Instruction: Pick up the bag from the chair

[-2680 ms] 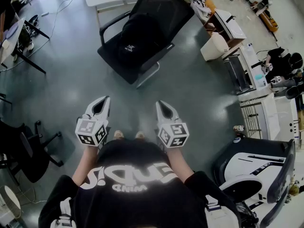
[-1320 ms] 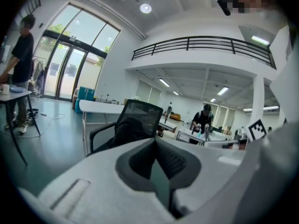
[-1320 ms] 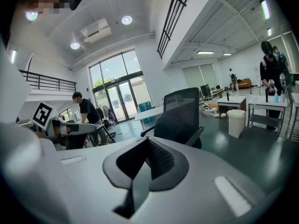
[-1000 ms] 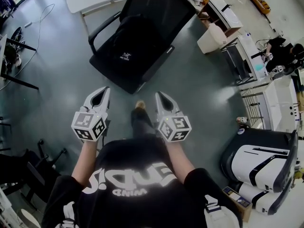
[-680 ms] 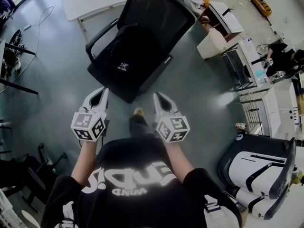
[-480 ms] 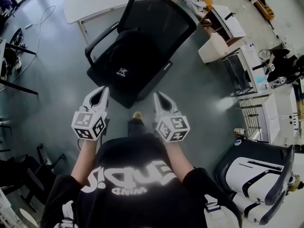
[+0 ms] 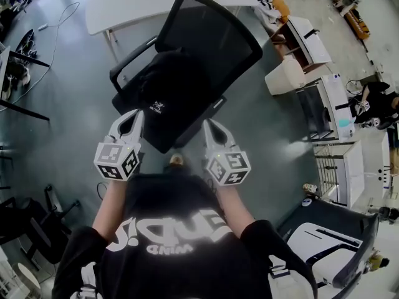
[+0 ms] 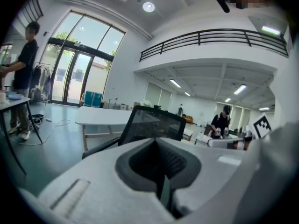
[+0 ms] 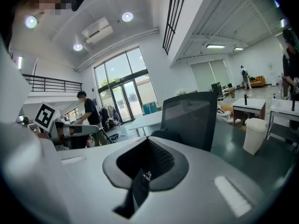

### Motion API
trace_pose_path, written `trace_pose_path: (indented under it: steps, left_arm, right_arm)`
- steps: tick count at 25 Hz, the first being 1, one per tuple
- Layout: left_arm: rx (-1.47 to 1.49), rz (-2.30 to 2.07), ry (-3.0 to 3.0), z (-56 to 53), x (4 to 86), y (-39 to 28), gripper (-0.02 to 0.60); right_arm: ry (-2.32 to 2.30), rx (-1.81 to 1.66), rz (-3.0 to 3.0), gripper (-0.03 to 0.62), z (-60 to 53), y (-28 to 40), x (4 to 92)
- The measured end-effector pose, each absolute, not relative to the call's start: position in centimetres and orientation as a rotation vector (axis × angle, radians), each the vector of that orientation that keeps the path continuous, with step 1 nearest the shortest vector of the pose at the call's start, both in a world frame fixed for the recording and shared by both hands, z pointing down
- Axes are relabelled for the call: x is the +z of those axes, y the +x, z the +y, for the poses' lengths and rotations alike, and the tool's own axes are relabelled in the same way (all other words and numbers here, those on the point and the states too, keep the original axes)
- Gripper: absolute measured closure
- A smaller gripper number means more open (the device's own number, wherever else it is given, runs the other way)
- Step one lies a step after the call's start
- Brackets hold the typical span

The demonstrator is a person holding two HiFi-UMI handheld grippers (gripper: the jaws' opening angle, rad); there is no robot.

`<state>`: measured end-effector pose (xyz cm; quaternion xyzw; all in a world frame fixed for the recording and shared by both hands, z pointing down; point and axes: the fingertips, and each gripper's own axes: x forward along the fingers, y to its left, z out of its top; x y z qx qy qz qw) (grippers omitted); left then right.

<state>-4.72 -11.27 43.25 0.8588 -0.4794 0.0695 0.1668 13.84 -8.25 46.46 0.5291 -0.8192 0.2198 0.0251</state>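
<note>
Head view, bag ahead of left claw

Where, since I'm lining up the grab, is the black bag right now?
Head view, upper centre: the black bag lies on the seat of the office chair, just beyond the left gripper and the right gripper.

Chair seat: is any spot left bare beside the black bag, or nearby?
The bag fills most of the chair seat; only its front corner is bare. Open floor lies left of the chair, bordered by the white table. The right side is crowded with a bin and desks.
</note>
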Motion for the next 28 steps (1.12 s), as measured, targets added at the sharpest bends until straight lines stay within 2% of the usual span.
trace_pose_path:
  steps: [6,9,20,23,28]
  left_arm:
    - [0.199,-1.357,2.448,-13.8,42.9,-4.8,0.571]
    - [0.207,-1.327,2.451,-15.2,43.3,-5.1,0.508]
    - [0.312,-1.222,2.48,-20.5,45.7,-5.9,0.201]
    - [0.358,-1.176,2.491,-22.0,46.9,-5.6,0.15]
    - [0.421,-1.131,2.504,-25.4,49.0,-5.2,0.13]
  right_arm:
    - [1.634,0.693,-2.528,0.592,-10.9,13.9,46.4]
    - [1.649,0.699,-2.517,0.592,-12.1,13.4,46.5]
    - [1.745,0.742,-2.469,0.592,-15.4,11.7,46.4]
    - [1.769,0.745,-2.452,0.591,-16.1,11.6,46.5]
    - [1.808,0.757,-2.423,0.591,-17.5,11.3,46.5]
